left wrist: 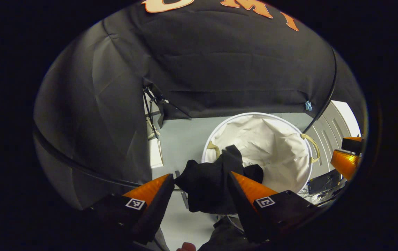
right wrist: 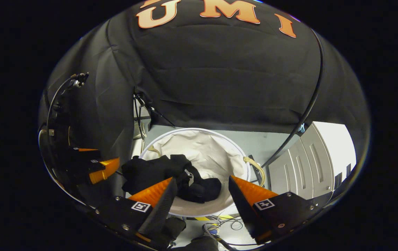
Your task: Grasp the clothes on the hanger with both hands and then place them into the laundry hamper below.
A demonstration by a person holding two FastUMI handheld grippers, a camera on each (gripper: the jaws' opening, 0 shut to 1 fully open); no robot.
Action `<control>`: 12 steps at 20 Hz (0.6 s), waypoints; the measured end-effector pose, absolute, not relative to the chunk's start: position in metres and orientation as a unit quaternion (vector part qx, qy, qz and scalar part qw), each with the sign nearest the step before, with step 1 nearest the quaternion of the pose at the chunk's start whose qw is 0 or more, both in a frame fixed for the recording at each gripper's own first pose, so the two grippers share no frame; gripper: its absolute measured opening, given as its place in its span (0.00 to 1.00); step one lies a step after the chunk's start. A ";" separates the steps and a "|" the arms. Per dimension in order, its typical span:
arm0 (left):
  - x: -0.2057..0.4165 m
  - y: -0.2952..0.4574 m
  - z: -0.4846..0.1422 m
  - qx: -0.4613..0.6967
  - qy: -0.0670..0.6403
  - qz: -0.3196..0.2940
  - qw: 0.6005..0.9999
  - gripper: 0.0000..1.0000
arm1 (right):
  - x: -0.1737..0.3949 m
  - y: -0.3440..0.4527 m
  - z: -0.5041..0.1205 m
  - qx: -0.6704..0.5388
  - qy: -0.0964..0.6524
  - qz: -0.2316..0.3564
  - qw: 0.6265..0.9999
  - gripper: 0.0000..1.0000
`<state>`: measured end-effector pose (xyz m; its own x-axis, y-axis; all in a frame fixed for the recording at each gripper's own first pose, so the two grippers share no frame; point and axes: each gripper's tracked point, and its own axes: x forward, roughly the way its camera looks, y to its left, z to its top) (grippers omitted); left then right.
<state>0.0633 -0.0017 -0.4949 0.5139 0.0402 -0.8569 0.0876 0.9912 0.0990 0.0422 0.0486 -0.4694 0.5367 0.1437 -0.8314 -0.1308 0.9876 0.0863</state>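
Observation:
The white round laundry hamper [left wrist: 258, 114] stands on the grey floor below both grippers. A black garment [left wrist: 204, 188] lies bunched over the hamper's near rim, part inside and part hanging outside. My left gripper [left wrist: 200, 176] hovers over it, open, the cloth showing in the wide gap between its fingers. In the right gripper view the garment [right wrist: 150, 170] sprawls across the hamper's [right wrist: 192, 129] left side and down onto its white lining. My right gripper [right wrist: 202, 179] is open above the hamper with nothing held. The left gripper [right wrist: 103, 167] shows at the left, beside the cloth.
Beige rope handles [left wrist: 313, 146] sit on the hamper's rim. A white ribbed panel [right wrist: 300, 164] stands to the right. Loose cables [right wrist: 220, 223] lie on the floor near the hamper. Stand legs [left wrist: 153, 111] rise at the back left corner, and a black cable [left wrist: 324, 104] crosses the wall.

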 end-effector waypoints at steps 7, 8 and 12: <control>0.059 0.005 -0.451 0.055 0.451 0.007 0.891 0.96 | 0.039 0.042 -0.432 0.022 0.445 0.076 0.892 0.93; 0.060 0.004 -0.441 0.056 0.438 0.009 0.897 0.99 | 0.039 0.042 -0.421 0.023 0.435 0.076 0.897 0.93; 0.063 -0.012 -0.389 0.045 0.386 0.010 0.922 0.99 | 0.042 0.035 -0.361 0.029 0.382 0.079 0.920 0.93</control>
